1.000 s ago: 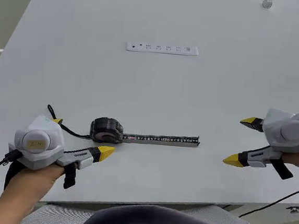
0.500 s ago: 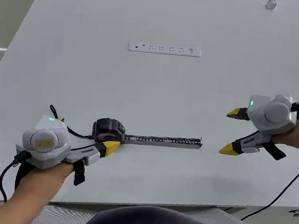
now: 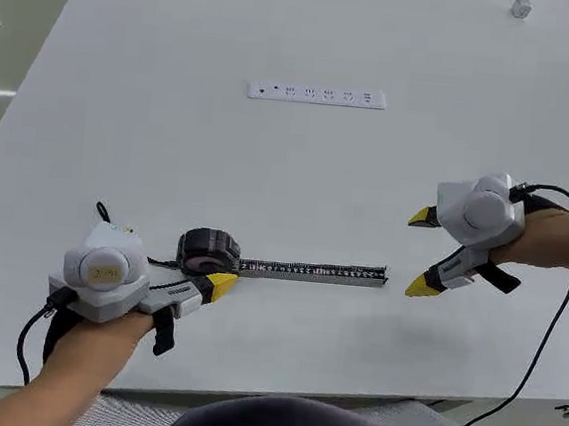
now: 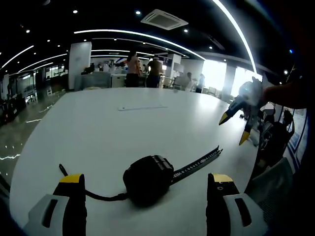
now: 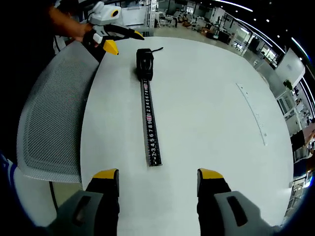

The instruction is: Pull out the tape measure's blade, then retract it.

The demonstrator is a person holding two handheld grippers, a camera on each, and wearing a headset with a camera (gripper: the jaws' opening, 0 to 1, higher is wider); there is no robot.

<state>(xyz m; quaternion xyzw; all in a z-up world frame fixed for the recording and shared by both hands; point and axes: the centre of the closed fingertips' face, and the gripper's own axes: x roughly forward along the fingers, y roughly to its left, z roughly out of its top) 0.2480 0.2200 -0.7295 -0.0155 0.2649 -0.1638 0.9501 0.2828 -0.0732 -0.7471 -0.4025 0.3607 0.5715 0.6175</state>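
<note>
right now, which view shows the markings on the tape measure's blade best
The right gripper view: the blade runs straight up the middle, numerals legible. The head view shows its whole length but marks too small to read; the left gripper view shows it foreshortened beyond the black case.

The tape measure (image 3: 208,251) is a round black case lying flat on the white counter (image 3: 367,180), lower left of centre in the head view. Its blade (image 3: 314,270) is pulled out, lying flat and straight toward the right with its numbered face up.
</note>
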